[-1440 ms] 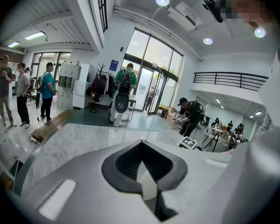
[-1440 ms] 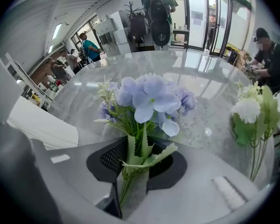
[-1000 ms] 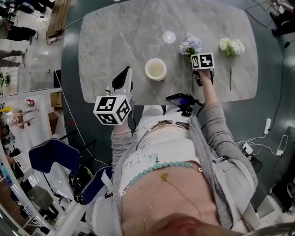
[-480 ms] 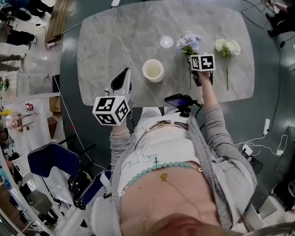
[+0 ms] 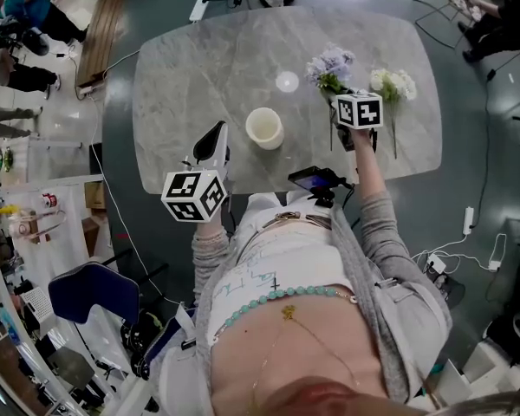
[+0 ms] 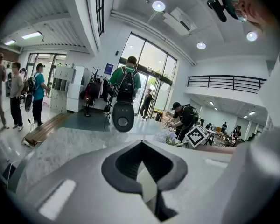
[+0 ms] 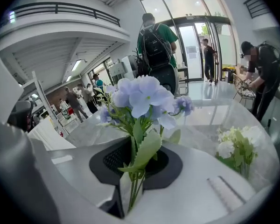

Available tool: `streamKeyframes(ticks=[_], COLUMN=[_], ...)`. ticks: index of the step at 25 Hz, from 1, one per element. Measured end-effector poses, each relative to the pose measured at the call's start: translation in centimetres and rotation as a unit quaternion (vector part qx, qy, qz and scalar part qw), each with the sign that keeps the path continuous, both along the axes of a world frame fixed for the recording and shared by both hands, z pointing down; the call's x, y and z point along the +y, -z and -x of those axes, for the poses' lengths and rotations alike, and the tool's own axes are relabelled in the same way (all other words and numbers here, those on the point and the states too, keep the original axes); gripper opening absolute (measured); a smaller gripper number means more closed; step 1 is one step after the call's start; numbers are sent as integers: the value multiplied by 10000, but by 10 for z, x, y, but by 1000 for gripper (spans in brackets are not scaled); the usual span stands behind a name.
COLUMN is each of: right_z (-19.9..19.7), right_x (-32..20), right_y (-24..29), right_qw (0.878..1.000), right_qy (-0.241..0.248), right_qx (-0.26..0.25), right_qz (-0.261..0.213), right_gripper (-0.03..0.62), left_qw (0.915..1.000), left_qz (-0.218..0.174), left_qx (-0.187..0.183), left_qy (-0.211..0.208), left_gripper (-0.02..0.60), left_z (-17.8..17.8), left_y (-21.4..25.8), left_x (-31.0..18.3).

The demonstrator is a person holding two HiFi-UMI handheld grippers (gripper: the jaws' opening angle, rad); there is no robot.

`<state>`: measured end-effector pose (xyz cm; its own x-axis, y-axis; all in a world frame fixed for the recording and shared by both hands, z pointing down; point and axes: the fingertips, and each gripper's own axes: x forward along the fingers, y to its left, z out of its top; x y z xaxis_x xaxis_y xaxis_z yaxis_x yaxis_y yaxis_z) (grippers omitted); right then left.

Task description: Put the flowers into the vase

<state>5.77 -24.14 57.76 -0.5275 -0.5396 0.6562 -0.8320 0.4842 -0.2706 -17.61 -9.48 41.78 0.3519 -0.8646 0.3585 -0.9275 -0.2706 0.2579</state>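
Observation:
My right gripper (image 5: 350, 111) is shut on the stem of a pale blue flower sprig (image 5: 329, 66), held above the grey marble table (image 5: 199, 59); in the right gripper view the blue flower sprig (image 7: 142, 99) rises straight out of my right gripper (image 7: 130, 190). A white flower sprig (image 5: 392, 83) lies on the table to its right, and the white flower sprig (image 7: 237, 146) shows low right in that view too. The cream vase (image 5: 263, 128) stands at mid table, left of the right gripper. My left gripper (image 5: 211, 146) hovers at the near table edge, jaws together with nothing between them, as the left gripper (image 6: 147, 190) view confirms.
A small white disc (image 5: 287, 81) lies behind the vase. A black phone-like device (image 5: 312, 178) sits at the near edge by my body. Cables and chairs surround the table on the dark floor; people stand at the far left.
The right gripper has lifted the blue sprig off the table, its stem now clear of the surface. The left gripper has held still.

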Motion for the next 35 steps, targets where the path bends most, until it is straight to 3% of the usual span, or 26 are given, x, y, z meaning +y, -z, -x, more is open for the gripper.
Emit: streamKeyframes(ticks=[14,35], right_z=[11,14], right_x=[-1,19], right_y=[107,258], right_qw=[9922,9567], right_qy=[-22,55], right_qx=[-493,-1113], right_qz=[-1147,-2689], right_gripper=[78,78], left_qw=[9997,9992], left_qz=[-197,-288], left_qx=[10,84], left_qy=[-124,-258], left_gripper=[0,0], left_z=[2,-5], left_y=[9,11], left_x=[-5,-14])
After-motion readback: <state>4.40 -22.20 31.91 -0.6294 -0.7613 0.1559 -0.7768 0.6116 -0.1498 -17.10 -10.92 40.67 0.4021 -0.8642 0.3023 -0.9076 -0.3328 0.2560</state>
